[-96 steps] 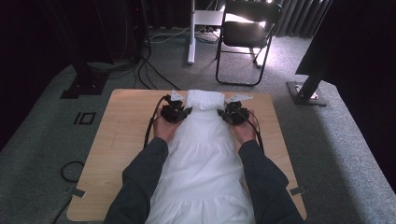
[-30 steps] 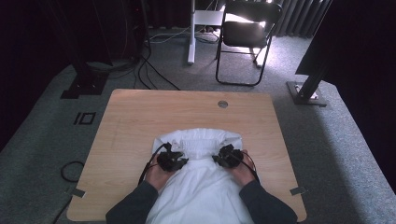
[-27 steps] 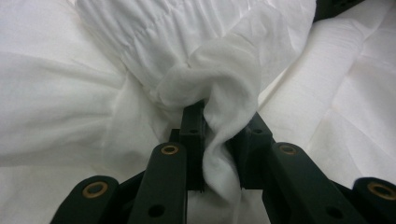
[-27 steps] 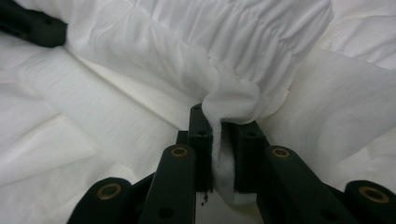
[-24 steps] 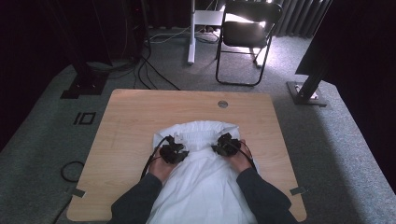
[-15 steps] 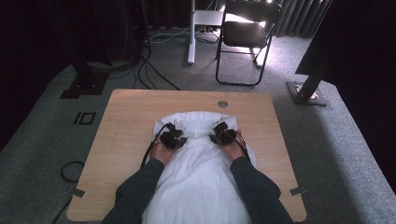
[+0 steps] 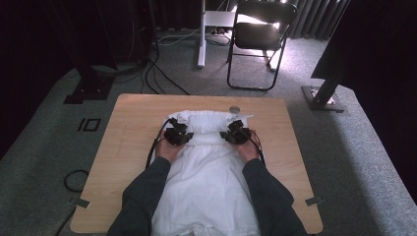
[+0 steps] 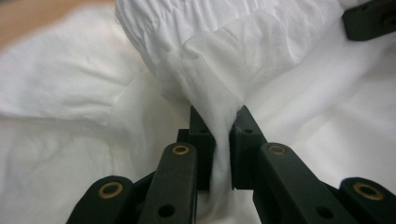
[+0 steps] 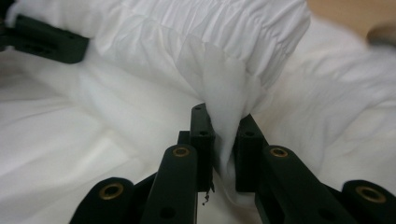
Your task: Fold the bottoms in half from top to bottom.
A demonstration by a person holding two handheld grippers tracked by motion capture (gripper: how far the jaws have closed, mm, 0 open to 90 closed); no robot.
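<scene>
A white cloth (image 7: 206, 172) lies in the middle of the worktop (image 7: 123, 142) and runs down to the bottom edge of the high view, between the person's two dark sleeves. Its far end is folded over into a thick, wrinkly roll (image 7: 209, 123) near the middle of the frame.

The left gripper (image 7: 178, 136) sits at the left end of that roll and the right gripper (image 7: 235, 133) at the right end. From above they look like small black lumps, and how the jaws stand cannot be seen there.

The left gripper view looks along the black jaws from the bottom of the frame. They are clamped on a bunch of the white cloth (image 8: 219, 116), which squeezes up between them. They have just been closing more on it. The gathered, wrinkly edge shows at the top, and a bit of the other gripper pokes in at the upper right corner.

The right gripper view shows its jaws pinching a fold of cloth (image 9: 224, 107) too. A black piece of the other gripper shows at the upper left.

The high view also shows a small round metal disc (image 7: 235, 109) on the wood just past the roll, a black folding chair (image 7: 260, 34) at the top, and cables (image 7: 157, 64) on the grey floor.
</scene>
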